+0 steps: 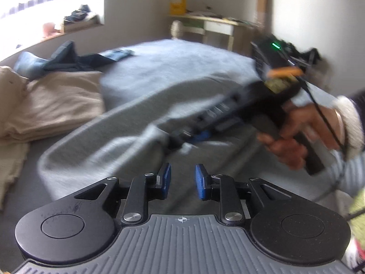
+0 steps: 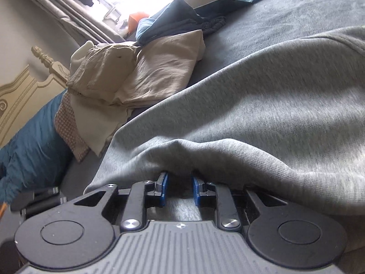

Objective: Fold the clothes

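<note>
A large grey sweatshirt (image 1: 109, 146) lies spread over the grey bed cover (image 1: 182, 64). Just above its near part my left gripper (image 1: 182, 178) hovers open, nothing between its blue pads (image 1: 166, 175). To the right a hand (image 1: 296, 132) holds my right gripper (image 1: 175, 137), blurred, with its tip pushed into the garment. In the right wrist view a fold of the grey sweatshirt (image 2: 251, 105) drapes over my right gripper (image 2: 180, 175) and hides its fingertips. Its blue pads (image 2: 162, 188) stand apart, with fabric under the gap.
Folded beige clothes (image 1: 57, 105) (image 2: 155, 73) are stacked at the left of the bed, with dark blue garments (image 1: 68, 61) (image 2: 182, 20) behind them. A teal pillow (image 2: 34, 146) and a carved headboard (image 2: 22, 86) lie further left. A desk (image 1: 216, 25) stands beyond the bed.
</note>
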`<state>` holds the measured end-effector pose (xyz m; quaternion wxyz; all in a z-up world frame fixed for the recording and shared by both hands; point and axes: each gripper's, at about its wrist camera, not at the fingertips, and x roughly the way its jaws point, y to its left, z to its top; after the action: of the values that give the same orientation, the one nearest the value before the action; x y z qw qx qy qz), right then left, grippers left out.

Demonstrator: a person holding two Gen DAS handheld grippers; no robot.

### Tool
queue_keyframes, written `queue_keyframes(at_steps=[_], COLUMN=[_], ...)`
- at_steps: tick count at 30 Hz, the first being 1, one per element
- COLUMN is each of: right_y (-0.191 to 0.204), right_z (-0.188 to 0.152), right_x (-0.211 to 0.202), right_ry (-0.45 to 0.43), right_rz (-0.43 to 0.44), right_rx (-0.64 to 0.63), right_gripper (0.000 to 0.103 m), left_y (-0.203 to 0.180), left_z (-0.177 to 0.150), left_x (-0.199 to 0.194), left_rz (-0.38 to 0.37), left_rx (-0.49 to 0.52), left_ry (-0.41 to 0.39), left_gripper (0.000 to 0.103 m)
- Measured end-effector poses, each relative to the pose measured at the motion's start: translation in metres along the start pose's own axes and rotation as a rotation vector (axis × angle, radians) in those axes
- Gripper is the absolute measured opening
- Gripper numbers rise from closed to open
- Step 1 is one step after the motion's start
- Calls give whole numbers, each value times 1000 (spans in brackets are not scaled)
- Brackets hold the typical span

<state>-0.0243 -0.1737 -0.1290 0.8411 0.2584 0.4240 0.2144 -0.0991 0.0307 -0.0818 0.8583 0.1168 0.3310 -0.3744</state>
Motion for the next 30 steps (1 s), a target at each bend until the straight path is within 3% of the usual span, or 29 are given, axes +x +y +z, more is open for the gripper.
queue_keyframes(at_steps=[3, 10, 14, 18, 21, 25, 28, 30], right_y=[-2, -5, -7, -6, 1, 25, 44, 55], right_z=[1, 5, 8, 15, 21, 31, 35, 38], right_x=[0, -1, -2, -14, -30, -43, -36, -28], right_ry=[5, 17, 27, 43, 40, 41, 71, 106], right_rz=[7, 25, 34, 40, 36, 25, 11, 3], right_rx=[11, 36, 42, -2, -121, -377, -590, -719], right_gripper=[23, 23, 23, 24, 25, 27, 47, 48], left_y=[-10, 0, 13, 25, 24, 24, 24, 23], left_z=[-4, 7, 3, -2, -2, -2, -4, -5], left_x=[16, 36, 55, 57, 58, 58, 60, 60], left_rz=[17, 13, 54, 36, 42, 45, 52, 58], left_rx=[3, -102, -172, -269, -273, -278, -281, -282], left_ry=[12, -56, 8, 8, 10, 8, 5, 1], left_gripper=[24, 24, 24, 24, 24, 23, 23, 24])
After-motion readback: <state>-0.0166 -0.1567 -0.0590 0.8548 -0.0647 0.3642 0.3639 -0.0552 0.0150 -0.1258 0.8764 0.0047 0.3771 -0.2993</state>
